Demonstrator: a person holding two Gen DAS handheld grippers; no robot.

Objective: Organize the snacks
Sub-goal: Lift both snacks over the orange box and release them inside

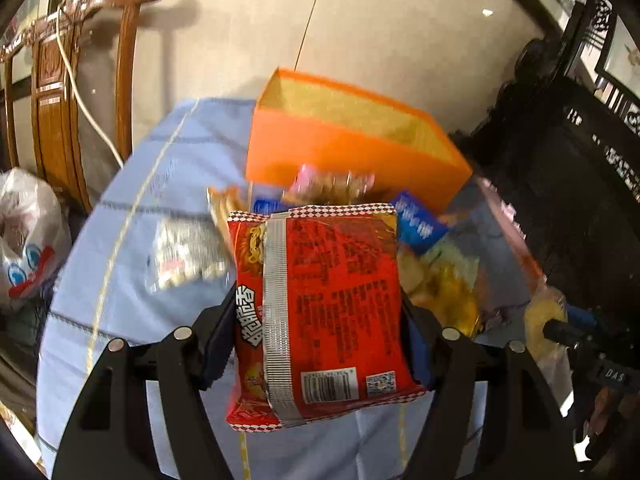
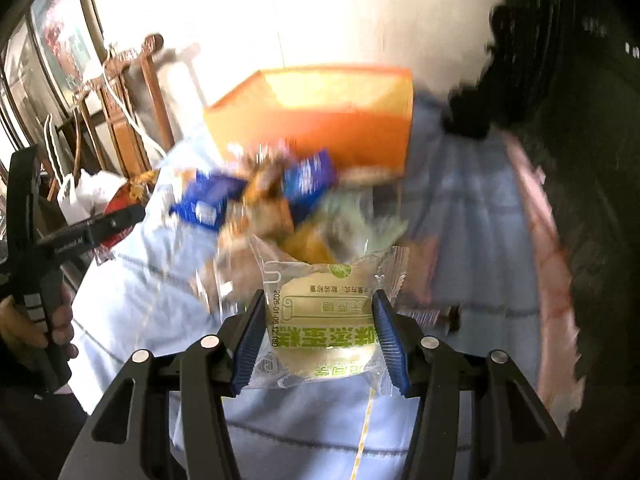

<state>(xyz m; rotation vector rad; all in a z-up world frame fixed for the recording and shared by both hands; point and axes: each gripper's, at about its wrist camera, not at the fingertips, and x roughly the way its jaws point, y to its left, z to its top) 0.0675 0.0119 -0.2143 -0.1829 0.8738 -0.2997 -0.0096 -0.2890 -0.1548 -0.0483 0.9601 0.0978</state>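
— What did each hand-held gripper hold?
— The left hand-held gripper [image 1: 320, 320] clamped a red foil noodle packet [image 1: 324, 312]; the right hand-held gripper [image 2: 318, 340] gripped a clear-wrapped pale cake [image 2: 324, 328], both above the table [image 2: 460, 208].
— Progress?
— The orange cardboard box [image 2: 320, 132] looked empty; a loose snack pile [image 2: 276, 200] remained.

We see a glossy red foil-plastic noodle packet [image 1: 320, 316], a clear shiny plastic cake wrapper [image 2: 320, 320], light blue woven cloth [image 1: 132, 240], an orange, perhaps matt cardboard box [image 1: 340, 152], a polished brown wooden chair [image 1: 52, 92].

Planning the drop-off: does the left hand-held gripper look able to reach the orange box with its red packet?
Probably yes. The left hand-held gripper grips the red packet above the snack pile; the orange box stands open-topped just beyond, nothing taller between.
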